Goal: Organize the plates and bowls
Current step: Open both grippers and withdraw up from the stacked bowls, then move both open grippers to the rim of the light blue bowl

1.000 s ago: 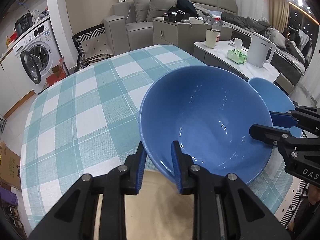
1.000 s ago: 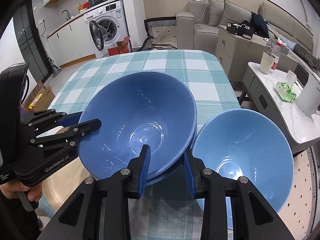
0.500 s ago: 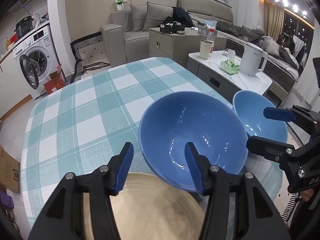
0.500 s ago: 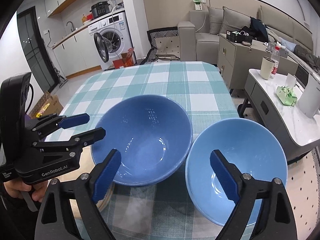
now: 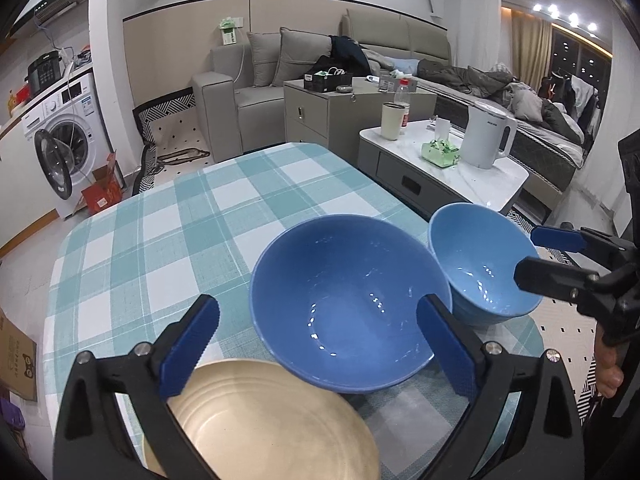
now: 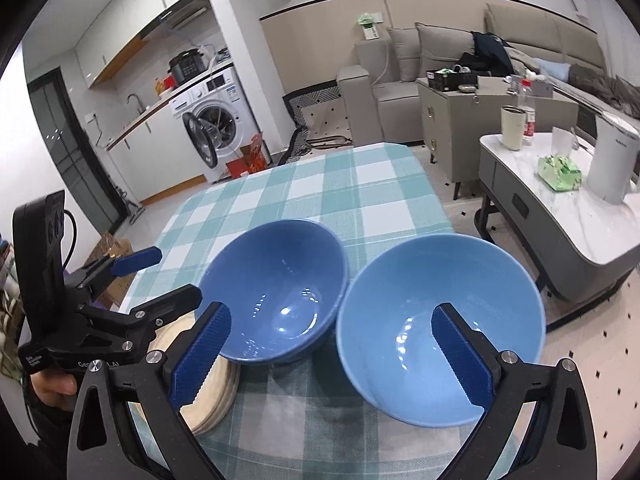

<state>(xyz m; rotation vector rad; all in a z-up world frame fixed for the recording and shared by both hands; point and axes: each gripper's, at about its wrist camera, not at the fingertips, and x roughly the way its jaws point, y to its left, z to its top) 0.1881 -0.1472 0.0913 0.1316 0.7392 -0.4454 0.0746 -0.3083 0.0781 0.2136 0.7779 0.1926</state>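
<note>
We've got both grippers opening wide w/ nothing held; light bowl overhangs the table's edge, could tip off.

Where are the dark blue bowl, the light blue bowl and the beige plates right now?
dark blue bowl (image 5: 344, 304): left wrist view, inner bottom.
light blue bowl (image 6: 420, 304): right wrist view, inner wall left of centre.
beige plates (image 5: 260, 428): left wrist view, flat face of the top plate.
</note>
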